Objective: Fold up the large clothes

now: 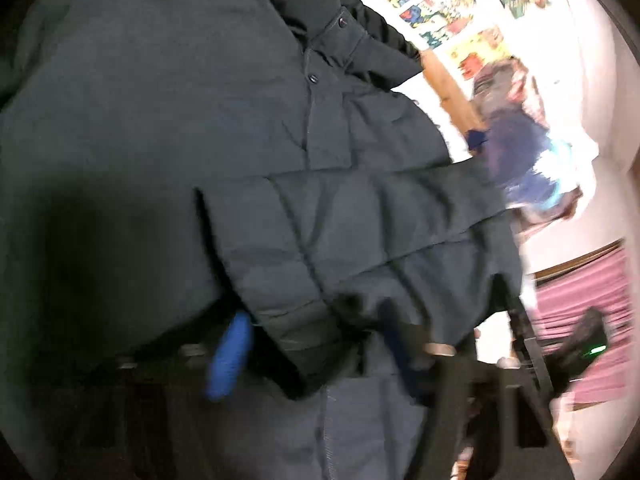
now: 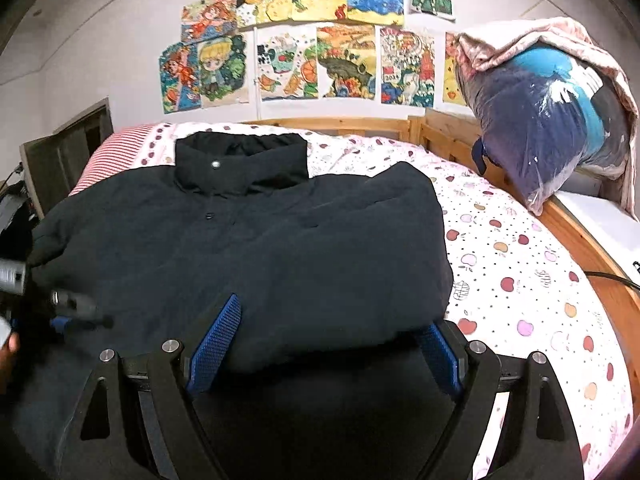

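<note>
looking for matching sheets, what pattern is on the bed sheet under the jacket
White with small apples in red, pink and yellow, plus dots, on the sheet; the right wrist view shows it best.

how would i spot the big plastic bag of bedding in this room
Find the wooden bed frame under the wall of drawings. At its right corner sits the clear plastic bag, stuffed with dark blue and turquoise fabric, a pink blanket draped over it. It alone is shiny and bulging.

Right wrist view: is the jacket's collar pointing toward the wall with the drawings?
Yes, the jacket lies on the bed with its collar at the far end, below the drawings.
</note>
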The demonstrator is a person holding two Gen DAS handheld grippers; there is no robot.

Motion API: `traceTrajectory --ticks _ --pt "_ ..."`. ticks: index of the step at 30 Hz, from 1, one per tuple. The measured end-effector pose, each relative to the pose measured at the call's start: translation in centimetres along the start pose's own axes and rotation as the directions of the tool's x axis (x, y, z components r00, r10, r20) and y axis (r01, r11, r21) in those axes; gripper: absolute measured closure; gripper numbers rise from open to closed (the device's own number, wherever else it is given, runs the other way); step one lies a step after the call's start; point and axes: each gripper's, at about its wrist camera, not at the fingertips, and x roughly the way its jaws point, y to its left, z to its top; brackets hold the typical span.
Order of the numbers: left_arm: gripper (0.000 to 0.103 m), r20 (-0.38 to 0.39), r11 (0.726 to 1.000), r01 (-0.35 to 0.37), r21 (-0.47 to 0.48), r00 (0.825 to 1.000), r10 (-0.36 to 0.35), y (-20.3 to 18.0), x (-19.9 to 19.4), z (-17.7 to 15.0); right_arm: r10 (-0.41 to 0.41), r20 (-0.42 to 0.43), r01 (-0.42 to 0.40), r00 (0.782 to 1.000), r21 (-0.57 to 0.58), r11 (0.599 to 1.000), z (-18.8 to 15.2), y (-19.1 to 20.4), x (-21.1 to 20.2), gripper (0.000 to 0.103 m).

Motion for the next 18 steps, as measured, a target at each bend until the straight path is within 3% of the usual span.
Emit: traceTrajectory --ticks 3,6,10,12,15,18 --pt "0.096 0.016 0.999 -0.027 0.017 1.000 0.027 0.0 -0.2 0.2 -0.001 -0.004 0.001 1.000 0.007 1.000 0.0 0.3 0.4 0.021" --pt "0.099 0.078 0.994 -0.072 0.077 0.995 0.066 -0.5 -1.7 0.5 0.005 0.001 -0.005 1.000 -0.008 1.000 -0.1 0.9 0.0 0.021" --pt "0.099 0.183 0.966 -0.163 0.200 0.975 0.126 -1.3 -5.5 1.6 0.029 0.023 -0.028 0.999 -0.032 0.999 0.2 2.0 -1.3 0.021" --pt "0.099 0.235 0.940 -0.230 0.252 0.957 0.171 -1.3 -7.4 2.4 0.036 0.045 -0.034 0.998 -0.059 0.998 0.6 2.9 -2.0 0.021" --pt "0.099 0.326 0.886 -0.350 0.305 0.912 0.249 -0.5 -10.1 3.6 0.006 0.107 0.006 0.994 -0.109 0.994 1.5 4.1 -2.9 0.021" --pt "0.099 0.333 0.860 -0.392 0.327 0.899 0.283 0.7 -10.8 4.6 -0.014 0.163 0.035 0.986 -0.126 0.991 2.8 4.9 -3.1 0.021"
